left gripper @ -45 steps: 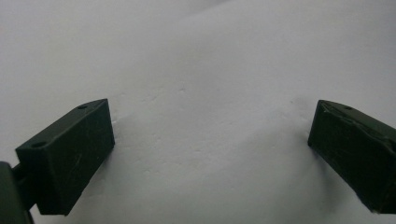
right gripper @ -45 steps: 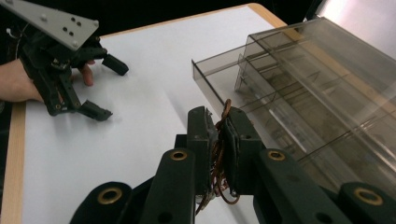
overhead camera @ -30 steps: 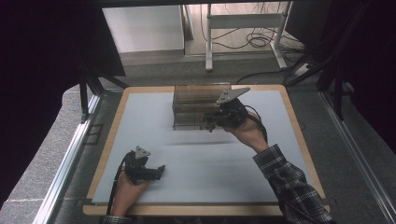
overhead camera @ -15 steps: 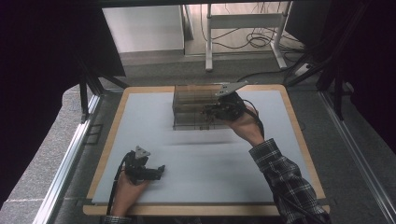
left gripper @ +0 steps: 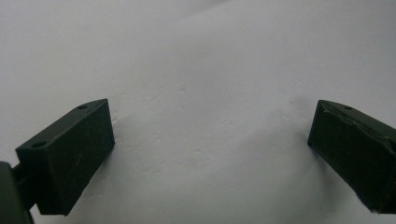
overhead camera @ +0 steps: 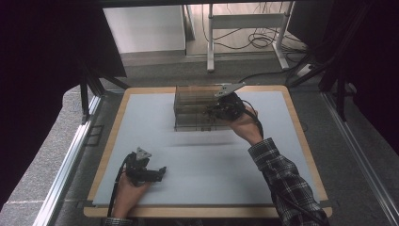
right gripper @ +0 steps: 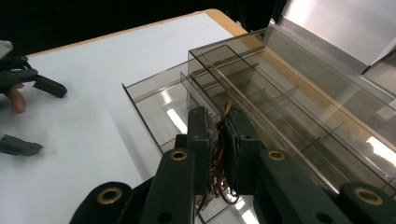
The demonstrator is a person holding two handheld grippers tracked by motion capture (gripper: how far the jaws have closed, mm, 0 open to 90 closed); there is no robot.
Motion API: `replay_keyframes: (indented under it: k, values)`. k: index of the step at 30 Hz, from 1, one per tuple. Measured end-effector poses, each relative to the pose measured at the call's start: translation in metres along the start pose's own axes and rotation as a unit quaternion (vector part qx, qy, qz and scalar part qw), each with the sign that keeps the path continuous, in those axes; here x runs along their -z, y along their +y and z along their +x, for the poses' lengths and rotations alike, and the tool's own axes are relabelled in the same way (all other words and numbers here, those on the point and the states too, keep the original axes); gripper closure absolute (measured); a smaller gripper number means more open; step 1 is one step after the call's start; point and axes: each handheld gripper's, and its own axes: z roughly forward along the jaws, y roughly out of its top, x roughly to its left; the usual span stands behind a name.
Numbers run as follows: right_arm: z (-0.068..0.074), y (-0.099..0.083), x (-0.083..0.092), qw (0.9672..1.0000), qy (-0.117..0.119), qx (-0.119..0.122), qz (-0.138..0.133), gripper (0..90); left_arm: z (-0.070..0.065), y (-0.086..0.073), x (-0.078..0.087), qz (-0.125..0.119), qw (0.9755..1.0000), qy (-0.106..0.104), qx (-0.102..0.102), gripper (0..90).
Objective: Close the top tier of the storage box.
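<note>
A smoky clear plastic organiser (overhead camera: 193,110) with long compartments stands at the back middle of the white table top (overhead camera: 211,160). My right gripper (overhead camera: 214,111) hangs over its right end, shut on a bunch of thin brown bands. In the right gripper view the jaws of my right gripper (right gripper: 222,119) pinch the brown bands (right gripper: 227,108) above the organiser (right gripper: 280,93), beside its pulled-out tray (right gripper: 159,98). My left gripper (overhead camera: 162,172) rests at the front left, open. Seen in its own view, my left gripper (left gripper: 210,140) holds nothing over the bare white surface.
A wooden rim (overhead camera: 301,141) frames the table top. Metal rails (overhead camera: 66,160) run along both sides. Beyond the far edge stand a white table frame (overhead camera: 244,23) and loose cables (overhead camera: 263,42) on the floor.
My right hand has shifted a little left and farther over the organiser, still shut on the bands. The left hand has stayed put.
</note>
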Motion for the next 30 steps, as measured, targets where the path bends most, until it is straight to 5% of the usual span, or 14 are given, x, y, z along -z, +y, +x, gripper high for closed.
replay_keyframes:
  k: [30]
  values:
    - [0.004,-0.013,-0.040,0.9994,0.012,0.013,0.031,80.4,0.000,0.000,0.000,0.000,1.0000,0.000,0.000,0.6]
